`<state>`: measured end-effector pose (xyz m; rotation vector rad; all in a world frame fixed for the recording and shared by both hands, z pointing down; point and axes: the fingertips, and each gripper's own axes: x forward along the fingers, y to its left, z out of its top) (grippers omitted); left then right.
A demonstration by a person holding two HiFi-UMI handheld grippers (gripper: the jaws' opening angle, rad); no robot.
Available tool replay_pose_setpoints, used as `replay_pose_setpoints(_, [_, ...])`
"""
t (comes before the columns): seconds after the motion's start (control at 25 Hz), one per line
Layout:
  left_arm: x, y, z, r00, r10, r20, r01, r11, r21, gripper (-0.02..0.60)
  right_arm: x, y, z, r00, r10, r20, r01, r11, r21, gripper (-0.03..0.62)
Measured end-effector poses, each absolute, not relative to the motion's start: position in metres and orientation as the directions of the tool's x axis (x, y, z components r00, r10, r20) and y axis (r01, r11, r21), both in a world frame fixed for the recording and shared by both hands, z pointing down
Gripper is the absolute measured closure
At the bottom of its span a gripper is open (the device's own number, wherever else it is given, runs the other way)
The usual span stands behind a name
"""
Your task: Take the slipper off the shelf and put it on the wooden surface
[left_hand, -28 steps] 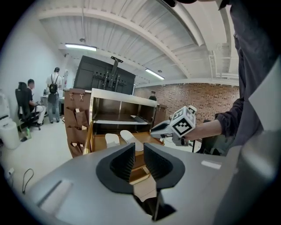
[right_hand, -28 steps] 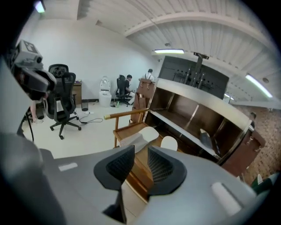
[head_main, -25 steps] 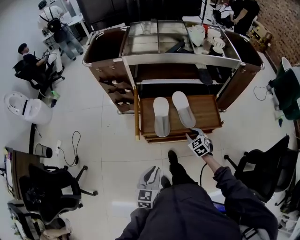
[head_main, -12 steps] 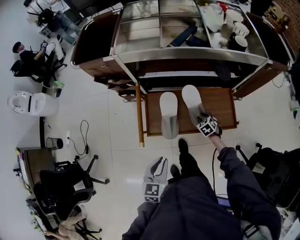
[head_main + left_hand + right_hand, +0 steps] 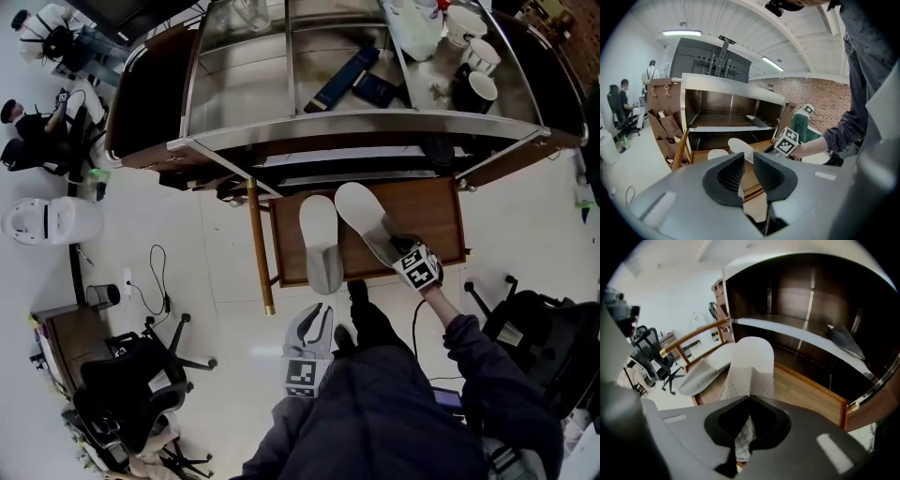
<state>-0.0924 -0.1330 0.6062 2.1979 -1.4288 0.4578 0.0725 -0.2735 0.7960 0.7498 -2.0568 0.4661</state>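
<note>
While my right tool (image 5: 749,427) grips the slipper (image 5: 747,362), it already lies on the wooden surface (image 5: 801,390).
Only the release seems left; my left tool (image 5: 747,168) hangs slightly parted, empty.

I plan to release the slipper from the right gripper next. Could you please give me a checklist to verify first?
1. Right gripper shut on the slipper: ok.
2. Slipper is over the wooden surface, off the shelf: ok.
3. Slipper rests flat on the wood: cannot tell.
4. Slipper is clear of the second slipper: cannot tell, they look very close.
5. Left gripper is empty, jaws slightly apart, away from the tray: ok.
</note>
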Motion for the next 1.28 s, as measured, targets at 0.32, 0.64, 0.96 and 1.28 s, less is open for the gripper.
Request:
replay_pose_setpoints(0.32, [-0.086, -0.160, 0.606, 0.408, -0.758, 0.508, -0.913, -0.351, 0.209, 0.515, 0.079, -0.387, 0.684, -0.497, -0.568, 0.656, -0.767, 0.641, -0.026, 0.589])
replay_pose_setpoints(0.64, [-0.094, -0.146, 0.600, 0.348, -0.774, 0.529, -0.937, -0.289, 0.194, 0.515, 0.063, -0.554, 0.711, -0.347, -0.651, 0.675, -0.897, 0.440, -0.038, 0.583])
replay_pose_setpoints(0.96, [-0.105, -0.121, 0.610, 0.324, -0.775, 0.543, -0.946, -0.254, 0.202, 0.515, 0.058, -0.518, 0.668, -0.351, -0.772, 0.530, -0.898, 0.437, 0.043, 0.536])
replay_pose_setpoints(1.28, [-0.072, -0.113, 0.599, 0.433, -0.766, 0.476, -0.901, -0.382, 0.204, 0.515, 0.069, -0.365, 0.636, -0.457, -0.756, 0.469, -0.860, 0.509, -0.017, 0.563])
